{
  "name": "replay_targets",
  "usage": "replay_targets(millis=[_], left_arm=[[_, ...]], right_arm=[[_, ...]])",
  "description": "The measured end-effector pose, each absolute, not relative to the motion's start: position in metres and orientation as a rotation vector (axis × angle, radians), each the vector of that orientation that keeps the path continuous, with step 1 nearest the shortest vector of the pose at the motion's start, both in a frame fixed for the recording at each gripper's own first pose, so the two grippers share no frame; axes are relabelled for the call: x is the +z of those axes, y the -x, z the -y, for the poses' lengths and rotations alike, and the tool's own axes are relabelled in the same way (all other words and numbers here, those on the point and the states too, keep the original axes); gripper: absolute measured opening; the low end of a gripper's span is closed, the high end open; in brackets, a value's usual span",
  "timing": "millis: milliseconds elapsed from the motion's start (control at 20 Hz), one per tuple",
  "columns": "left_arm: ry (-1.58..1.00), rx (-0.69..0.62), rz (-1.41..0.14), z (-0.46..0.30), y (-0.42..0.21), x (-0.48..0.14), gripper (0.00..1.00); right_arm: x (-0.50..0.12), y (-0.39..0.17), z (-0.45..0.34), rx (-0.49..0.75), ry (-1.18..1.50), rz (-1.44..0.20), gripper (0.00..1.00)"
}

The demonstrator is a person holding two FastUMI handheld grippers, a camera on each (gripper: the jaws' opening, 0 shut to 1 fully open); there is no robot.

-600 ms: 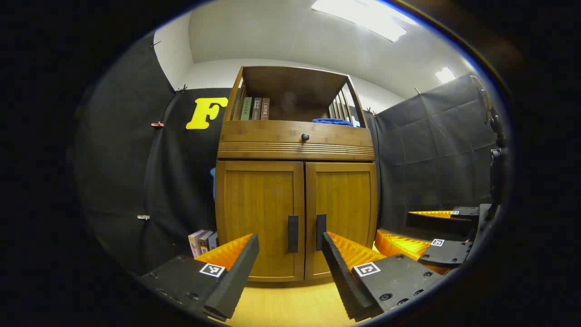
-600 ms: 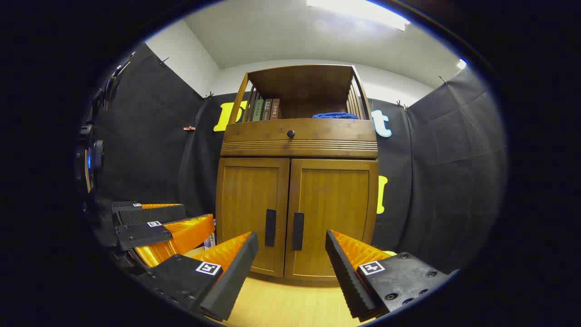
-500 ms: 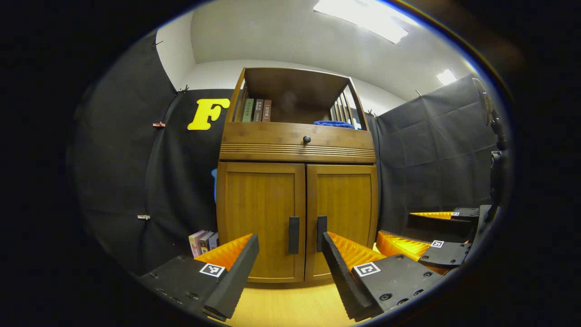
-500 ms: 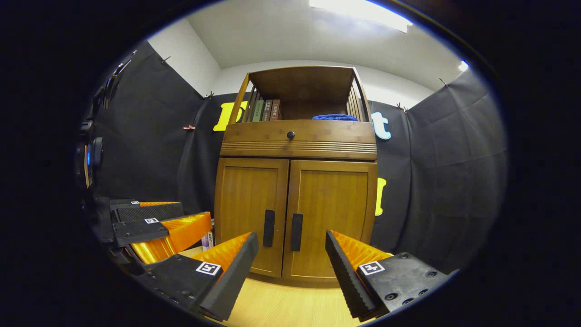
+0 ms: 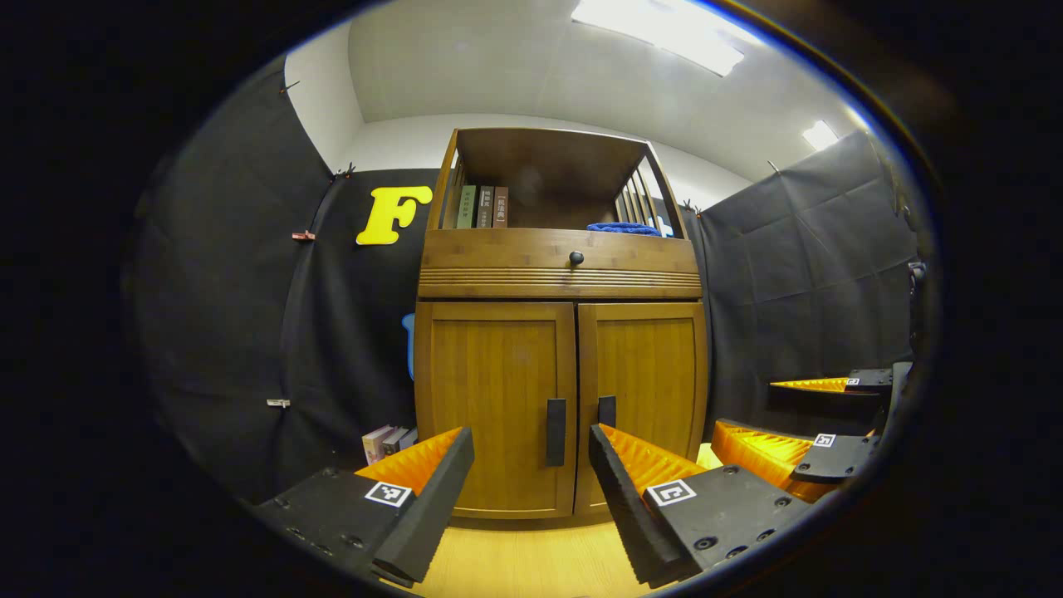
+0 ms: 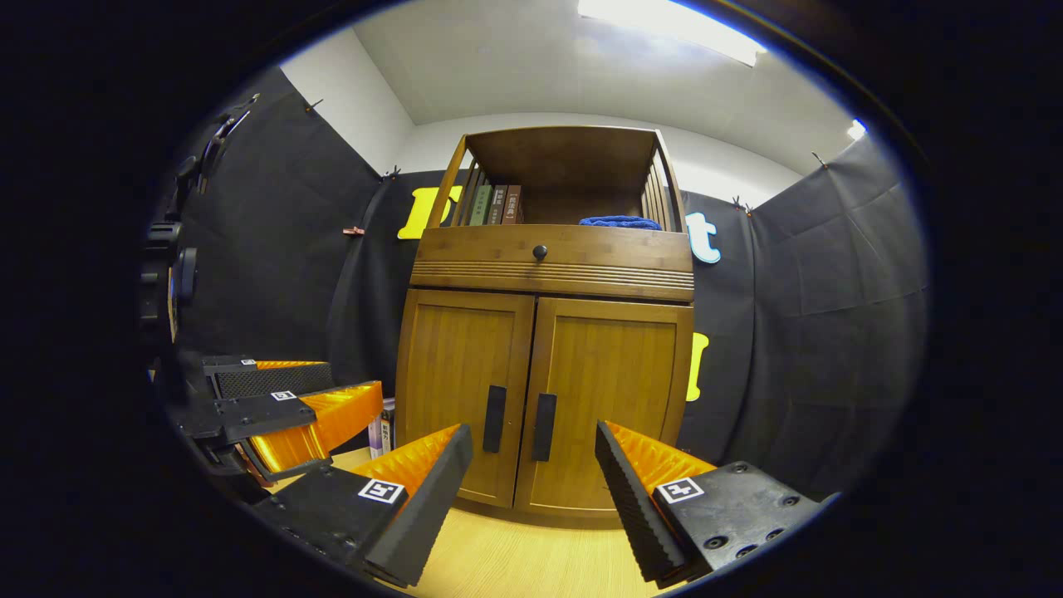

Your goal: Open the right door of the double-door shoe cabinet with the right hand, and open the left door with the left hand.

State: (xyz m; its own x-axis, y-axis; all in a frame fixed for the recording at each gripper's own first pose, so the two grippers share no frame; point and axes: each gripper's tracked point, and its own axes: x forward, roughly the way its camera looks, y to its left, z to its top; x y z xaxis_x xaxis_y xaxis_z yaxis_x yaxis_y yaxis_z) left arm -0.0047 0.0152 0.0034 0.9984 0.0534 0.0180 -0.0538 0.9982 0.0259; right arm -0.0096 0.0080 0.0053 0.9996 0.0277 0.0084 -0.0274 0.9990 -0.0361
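A wooden shoe cabinet [image 5: 558, 274] [image 6: 548, 266] stands ahead with both lower doors closed. The left door [image 5: 495, 407] [image 6: 463, 390] and right door [image 5: 641, 390] [image 6: 608, 403] each carry a dark vertical handle near the centre seam: left handle [image 5: 555, 432] [image 6: 494, 419], right handle [image 5: 607, 410] [image 6: 544, 427]. My left gripper [image 5: 531, 453] is open, short of the doors, and frames the left handle. My right gripper [image 6: 533, 453] is open too, some way off the cabinet, with both handles between its fingers. Each gripper appears at the edge of the other's view, the right gripper [image 5: 818, 432] and the left gripper [image 6: 282, 407].
Above the doors sits a drawer with a round knob [image 5: 575, 258] [image 6: 540, 251]. The open shelf holds books [image 5: 483, 207] and a blue cloth [image 5: 624, 227] [image 6: 619, 222]. More books [image 5: 387, 442] stand on the light wooden floor [image 5: 531, 561] at the cabinet's left. Black cloth walls close in on both sides.
Both views have drifted slightly, so the cabinet sits a little farther right in each. The doors stay closed and both grippers stay open.
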Motion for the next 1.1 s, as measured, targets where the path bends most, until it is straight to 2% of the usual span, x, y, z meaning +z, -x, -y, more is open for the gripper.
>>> replay_targets(millis=[600, 950, 1100], left_arm=[[0.012, 0.061, 0.063, -0.022, 0.011, 0.012, 0.87], [0.027, 0.064, 0.068, -0.033, 0.013, 0.009, 0.87], [0.016, 0.063, 0.074, -0.039, 0.014, 0.009, 0.9]], right_arm=[[0.01, 0.015, -0.006, 0.011, 0.05, 0.02, 0.94], [-0.004, -0.002, -0.013, 0.015, 0.053, -0.01, 0.94], [-0.013, -0.012, -0.015, 0.016, 0.048, -0.023, 0.95]])
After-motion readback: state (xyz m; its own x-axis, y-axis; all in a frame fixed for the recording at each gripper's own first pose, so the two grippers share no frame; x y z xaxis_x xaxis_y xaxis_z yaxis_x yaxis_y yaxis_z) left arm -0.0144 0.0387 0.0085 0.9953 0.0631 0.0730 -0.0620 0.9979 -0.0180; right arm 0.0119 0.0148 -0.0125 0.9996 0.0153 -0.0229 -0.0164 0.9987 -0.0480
